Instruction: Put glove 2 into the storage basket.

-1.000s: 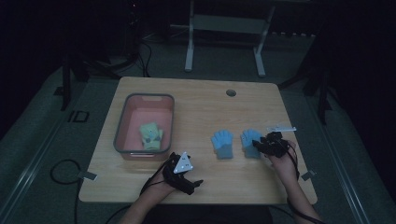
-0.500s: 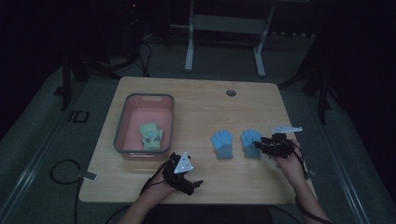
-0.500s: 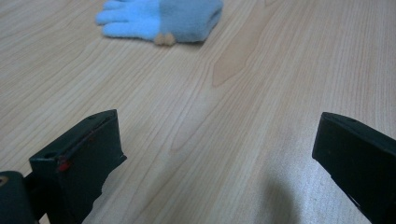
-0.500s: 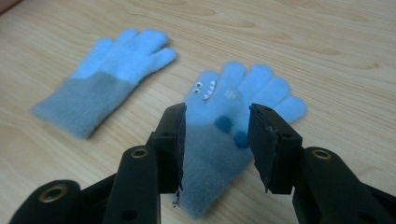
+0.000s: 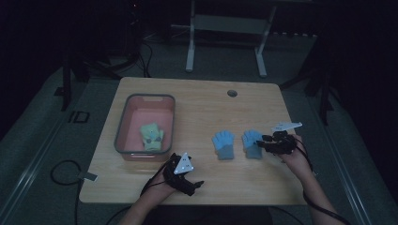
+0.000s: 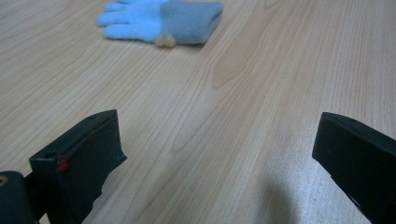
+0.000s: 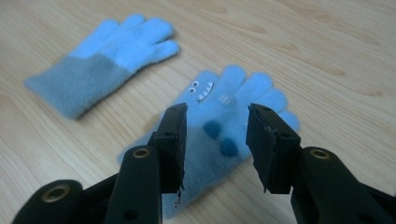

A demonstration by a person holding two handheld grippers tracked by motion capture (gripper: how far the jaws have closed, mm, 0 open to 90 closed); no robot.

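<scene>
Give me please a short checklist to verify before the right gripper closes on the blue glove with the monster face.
1. Right gripper open: ok, its jaws stand apart.
2. Jaws over the light blue fleece glove with the monster face: ok, the grey cuff and dark dots show between them.
3. Jaws low enough to pinch fabric: cannot tell.
4. Second, plain light blue fleece glove with grey cuff clear of the jaws: ok, it lies apart on the wooden table.
5. Left gripper out of the way: ok, open near the table's front edge.
6. Pink plastic bin has room: ok, one green glove inside.
</scene>
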